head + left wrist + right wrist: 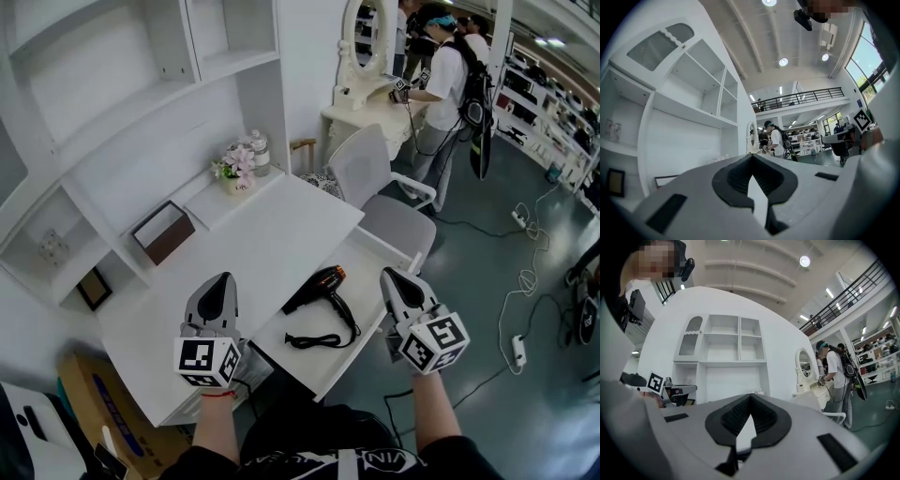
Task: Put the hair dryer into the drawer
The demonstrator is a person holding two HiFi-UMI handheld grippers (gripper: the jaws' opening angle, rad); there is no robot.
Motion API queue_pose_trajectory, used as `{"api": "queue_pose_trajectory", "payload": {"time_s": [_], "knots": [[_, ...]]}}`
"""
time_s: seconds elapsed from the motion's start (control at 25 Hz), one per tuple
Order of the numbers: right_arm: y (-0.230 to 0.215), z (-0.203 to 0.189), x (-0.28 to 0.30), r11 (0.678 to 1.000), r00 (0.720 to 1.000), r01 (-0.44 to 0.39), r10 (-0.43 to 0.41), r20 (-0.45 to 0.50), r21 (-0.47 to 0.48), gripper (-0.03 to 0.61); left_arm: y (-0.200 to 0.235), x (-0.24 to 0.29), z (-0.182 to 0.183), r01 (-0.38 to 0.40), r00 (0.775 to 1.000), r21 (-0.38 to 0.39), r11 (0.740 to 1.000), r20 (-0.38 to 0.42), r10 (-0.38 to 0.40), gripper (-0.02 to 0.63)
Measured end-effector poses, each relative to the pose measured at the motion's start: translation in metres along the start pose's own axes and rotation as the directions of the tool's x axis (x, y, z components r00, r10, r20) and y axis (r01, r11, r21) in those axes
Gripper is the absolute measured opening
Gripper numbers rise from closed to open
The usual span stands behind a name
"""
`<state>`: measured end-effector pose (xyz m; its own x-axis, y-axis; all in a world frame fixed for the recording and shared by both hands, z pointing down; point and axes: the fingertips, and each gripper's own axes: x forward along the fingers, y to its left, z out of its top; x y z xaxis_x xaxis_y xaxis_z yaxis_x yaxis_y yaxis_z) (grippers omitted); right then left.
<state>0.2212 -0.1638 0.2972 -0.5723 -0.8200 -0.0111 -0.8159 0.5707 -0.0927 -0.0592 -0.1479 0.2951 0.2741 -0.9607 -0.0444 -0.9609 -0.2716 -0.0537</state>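
The black hair dryer (317, 286) with an orange back end lies with its coiled cord (319, 338) on the lower white surface at the desk's front, which looks like a pulled-out drawer (380, 251). My left gripper (222, 278) hangs above the desk's near edge, left of the dryer, shut and empty. On the dryer's right my right gripper (393, 275) is also shut and holds nothing. Both point level at the white shelf wall. The left gripper view shows closed jaws (751, 161) against the shelves; the right gripper view shows the same (750, 401). Neither gripper touches the dryer.
On the white desk (272, 234) stand a small flower pot (236, 171) and a brown box (163, 232). A grey chair (375, 178) stands at the desk's far right corner. A person (441, 84) works at a dressing table behind. A cardboard box (94, 403) sits low left.
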Motion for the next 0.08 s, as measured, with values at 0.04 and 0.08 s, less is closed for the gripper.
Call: {"api": "queue_pose_trajectory", "payload": {"time_s": [0.04,0.08], "knots": [[0.0003,0.0014,-0.0027,1.000,1.000,0.001,-0.001,0.004,0.001,0.003,0.0002,-0.0026,0.0025,-0.004,1.000,0.001,1.000,0.005,0.004,0.005],[0.0006,0.0028,-0.0054,1.000,1.000,0.002,-0.002,0.007,0.002,0.003,0.0003,-0.0052,0.0050,-0.008,1.000,0.001,1.000,0.011,0.008,0.005]]}}
